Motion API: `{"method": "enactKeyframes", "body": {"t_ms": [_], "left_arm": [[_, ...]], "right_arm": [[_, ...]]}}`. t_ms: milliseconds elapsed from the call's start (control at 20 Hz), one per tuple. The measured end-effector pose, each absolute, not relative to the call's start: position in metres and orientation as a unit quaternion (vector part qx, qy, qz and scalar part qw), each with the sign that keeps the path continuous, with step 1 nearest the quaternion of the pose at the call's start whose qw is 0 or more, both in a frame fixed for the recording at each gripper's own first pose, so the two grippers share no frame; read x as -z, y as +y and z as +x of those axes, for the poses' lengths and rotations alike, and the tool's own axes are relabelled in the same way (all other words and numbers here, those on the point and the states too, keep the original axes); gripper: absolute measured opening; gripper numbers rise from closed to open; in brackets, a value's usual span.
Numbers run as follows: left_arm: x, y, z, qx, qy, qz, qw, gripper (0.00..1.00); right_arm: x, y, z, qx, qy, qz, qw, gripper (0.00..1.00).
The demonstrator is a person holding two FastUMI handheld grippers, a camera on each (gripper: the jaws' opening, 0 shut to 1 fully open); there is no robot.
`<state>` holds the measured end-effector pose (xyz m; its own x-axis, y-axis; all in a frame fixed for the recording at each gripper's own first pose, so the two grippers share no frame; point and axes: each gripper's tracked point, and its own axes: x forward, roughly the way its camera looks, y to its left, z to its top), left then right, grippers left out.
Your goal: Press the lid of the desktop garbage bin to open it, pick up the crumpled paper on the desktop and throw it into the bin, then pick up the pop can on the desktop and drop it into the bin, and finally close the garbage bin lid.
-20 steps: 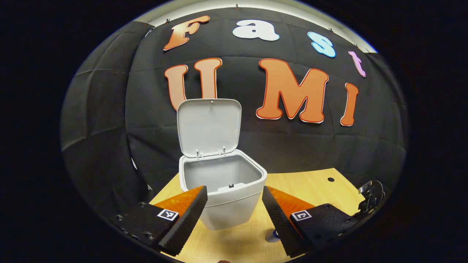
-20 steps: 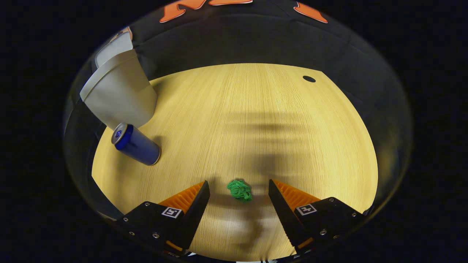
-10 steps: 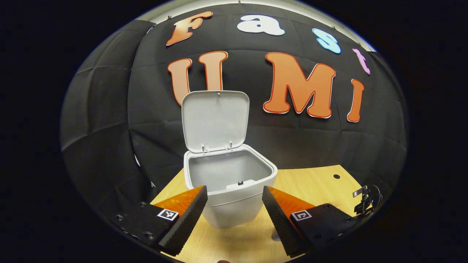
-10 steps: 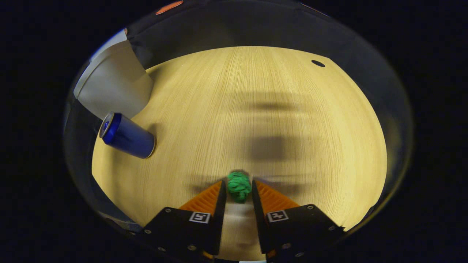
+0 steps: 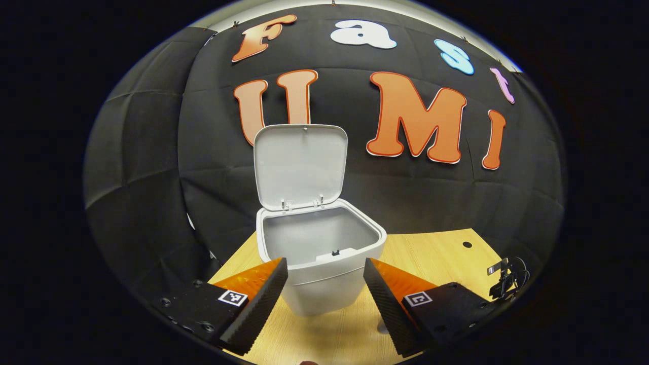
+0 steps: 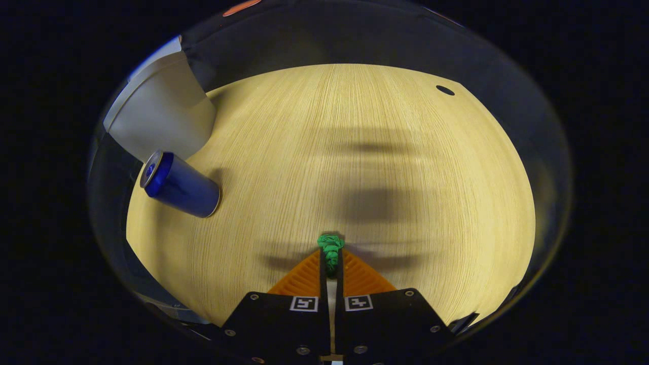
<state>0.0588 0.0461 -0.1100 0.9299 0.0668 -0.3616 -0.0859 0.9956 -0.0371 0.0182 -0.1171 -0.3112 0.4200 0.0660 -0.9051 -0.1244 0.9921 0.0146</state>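
the wooden desktop [image 6: 385,152] lies bare across its middle and far side, running back to the black booth wall [image 6: 329,45]; one small dark hole [image 6: 445,90] sits near its far right corner. along the left edge stand one white garbage bin [image 6: 162,119] and, just in front of it, one blue pop can [image 6: 181,185] upright on the wood, close to the bin but whether they touch cannot be told.

the right gripper [image 6: 331,256] points down over the near middle of the desktop, its two fingers drawn nearly together and clamped on the one green crumpled paper [image 6: 330,248], which is squeezed thin between them and pokes out past the tips, at or just above the wood.

in the left gripper view the left gripper [image 5: 325,281] is held level, facing the bin's [image 5: 319,258] front, fingers spread wide apart with nothing between them; the bin stands beyond the tips. its lid [image 5: 300,165] is upright on the rear hinge, the inside showing bare grey walls. at the far right edge of the desktop [image 5: 436,253] a small dark metal piece [image 5: 504,279] shows; what it is cannot be told.
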Motion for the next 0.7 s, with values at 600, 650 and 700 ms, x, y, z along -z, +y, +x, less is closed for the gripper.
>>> {"method": "enactKeyframes", "body": {"t_ms": [600,650,700], "left_arm": [[0.105,0.025,0.056,-0.014,0.177,-0.028,0.984,0.96],[0.104,0.021,0.057,-0.012,0.176,-0.029,0.984,0.96],[0.103,0.020,0.056,-0.009,0.176,-0.029,0.984,0.96]], "right_arm": [[0.116,-0.144,0.093,-0.073,0.445,-0.057,0.891,0.05],[0.090,-0.148,0.100,-0.073,0.432,-0.058,0.897,0.05],[0.072,-0.148,0.103,-0.072,0.417,-0.060,0.904,0.04]]}}
